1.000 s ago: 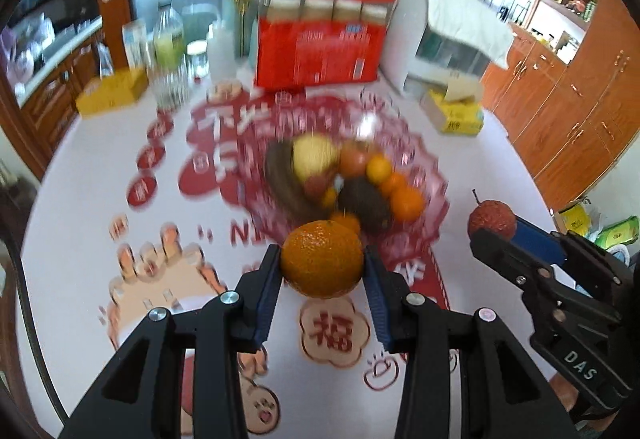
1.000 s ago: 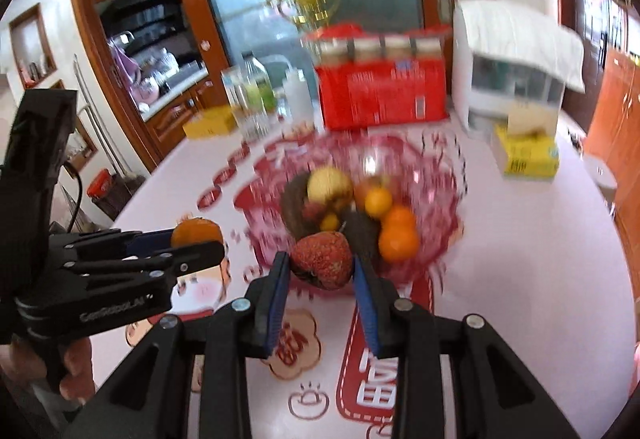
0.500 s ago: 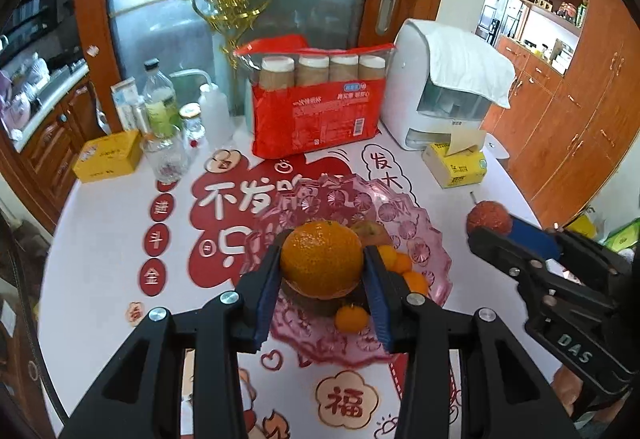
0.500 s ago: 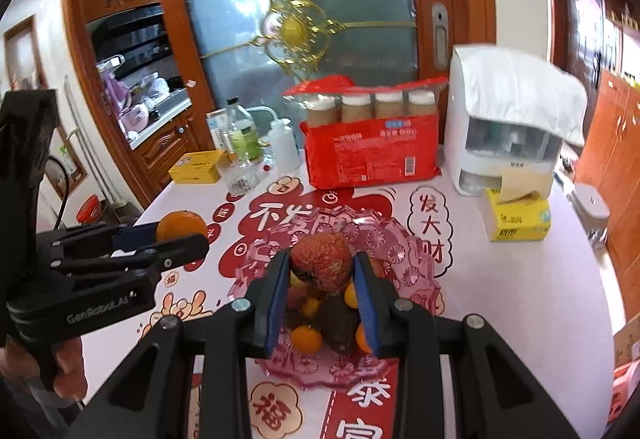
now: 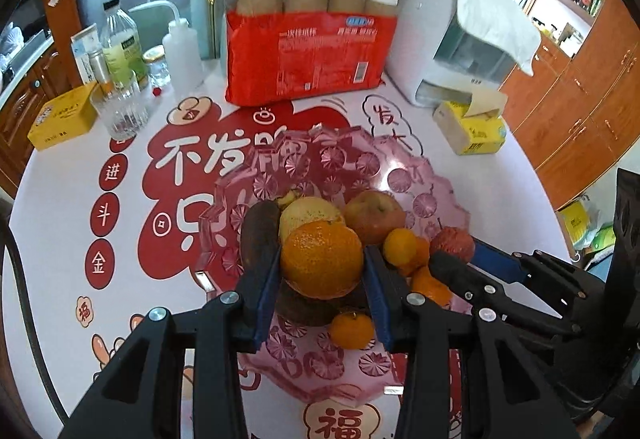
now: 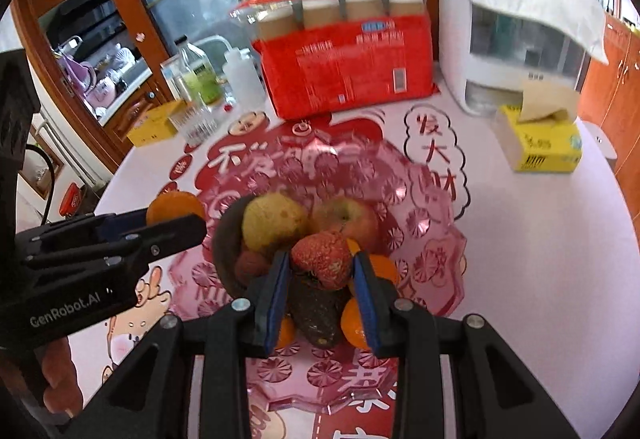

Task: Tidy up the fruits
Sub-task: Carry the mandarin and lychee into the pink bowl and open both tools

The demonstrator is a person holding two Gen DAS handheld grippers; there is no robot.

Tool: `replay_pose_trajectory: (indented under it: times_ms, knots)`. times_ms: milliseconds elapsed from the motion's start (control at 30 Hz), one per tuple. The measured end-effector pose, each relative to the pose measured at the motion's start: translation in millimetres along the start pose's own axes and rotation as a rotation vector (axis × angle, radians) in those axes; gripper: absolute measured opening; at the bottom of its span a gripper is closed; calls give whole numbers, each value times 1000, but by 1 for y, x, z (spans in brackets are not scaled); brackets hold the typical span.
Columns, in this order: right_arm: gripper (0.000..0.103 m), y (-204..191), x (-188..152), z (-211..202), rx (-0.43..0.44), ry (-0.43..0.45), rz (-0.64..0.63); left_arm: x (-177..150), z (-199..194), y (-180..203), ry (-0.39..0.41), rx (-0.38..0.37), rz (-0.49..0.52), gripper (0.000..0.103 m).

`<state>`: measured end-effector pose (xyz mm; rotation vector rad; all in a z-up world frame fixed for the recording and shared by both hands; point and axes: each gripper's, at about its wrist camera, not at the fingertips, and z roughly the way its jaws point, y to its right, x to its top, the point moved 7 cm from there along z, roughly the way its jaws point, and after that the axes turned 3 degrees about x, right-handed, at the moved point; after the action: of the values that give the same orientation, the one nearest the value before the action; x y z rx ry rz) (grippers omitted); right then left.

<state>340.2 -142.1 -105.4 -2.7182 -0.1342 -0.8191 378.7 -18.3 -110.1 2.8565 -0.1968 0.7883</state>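
Note:
My left gripper [image 5: 322, 271] is shut on a large orange [image 5: 322, 259] and holds it just above the fruit pile in the pink glass bowl [image 5: 400, 175]. My right gripper [image 6: 320, 271] is shut on a red bumpy lychee [image 6: 322, 259], also over the pile. In the bowl lie a yellow pear [image 6: 274, 225], an apple [image 6: 348, 219], a dark avocado [image 6: 316, 313], a dark banana [image 5: 260, 235] and small mandarins [image 5: 352, 329]. In the left wrist view the right gripper [image 5: 444, 259] with its lychee [image 5: 454, 243] sits at the bowl's right side. The left gripper [image 6: 188, 225] shows at the left of the right wrist view.
Behind the bowl stands a red pack of paper cups [image 5: 308, 47], with a white appliance [image 5: 452, 39] under a cloth and a yellow tissue box [image 5: 472, 131] to its right. Bottles [image 5: 120, 47], a glass [image 5: 120, 107] and a yellow box [image 5: 64, 117] crowd the back left. Wooden cabinets [image 5: 592, 91] line the right.
Both grippers have moved forward and down over the bowl, each still holding its fruit. The bowl and the pile now look larger and closer beneath the fingers.

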Motion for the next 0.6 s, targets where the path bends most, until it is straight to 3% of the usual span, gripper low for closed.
replay_pose_trajectory:
  times_ms: [400, 433, 500, 567, 600]
  knots:
    - [33, 9, -5, 23, -24, -54, -1, -4, 32, 0, -77, 33, 19, 42]
    - [34, 9, -7, 24, -35, -63, -7, -4, 32, -1, -75, 37, 17, 45]
    - [35, 9, -9, 26, -54, -72, -20, -3, 28, -2, -59, 52, 10, 72]
    - [36, 8, -10, 26, -59, -73, -24, -1, 23, -3, -38, 52, 4, 86]
    - [38, 8, -10, 26, -58, -72, -23, -1, 19, -3, -27, 50, -1, 87]
